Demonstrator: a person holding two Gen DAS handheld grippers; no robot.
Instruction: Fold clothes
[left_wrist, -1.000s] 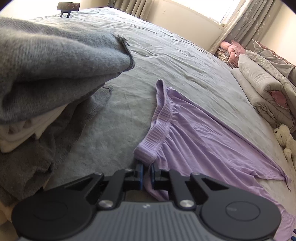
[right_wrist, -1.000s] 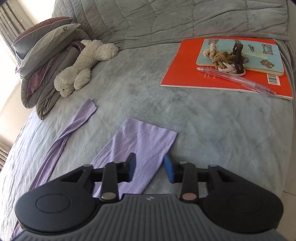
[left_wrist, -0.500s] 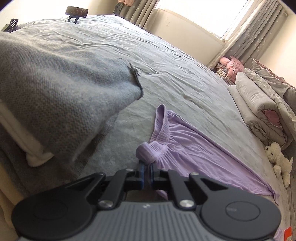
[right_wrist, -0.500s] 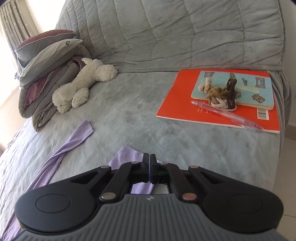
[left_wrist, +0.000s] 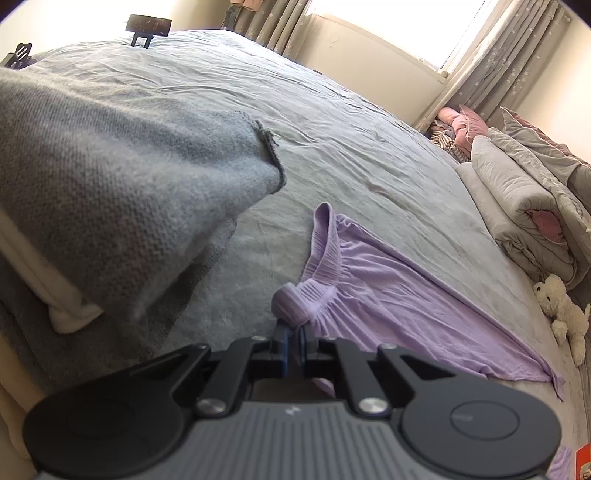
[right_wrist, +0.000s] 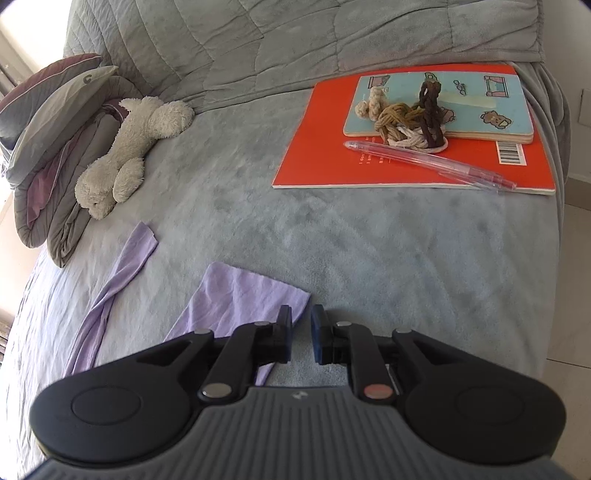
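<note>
Two black two-finger grippers work over a grey bedspread (left_wrist: 332, 122). In the left wrist view, the left gripper (left_wrist: 293, 334) at lower centre is pinched tight on the ribbed waistband of a pair of thin lilac trousers (left_wrist: 399, 302), the band bunched into a knot just above the blue pads. The rest of the garment spreads flat toward the lower right of the frame. A folded grey knitted sweater (left_wrist: 122, 177) on a stack with a white layer fills the left side.

In the right wrist view, the right gripper (right_wrist: 301, 338) at lower centre has its jaws parting, a narrow gap between the pads with nothing clamped; the lilac leg end lies just under and left of the left pad. A cream plush toy (right_wrist: 133, 147) lies at upper left beside folded grey bedding (right_wrist: 48, 147); an orange book (right_wrist: 406, 162) sits at upper right.
</note>
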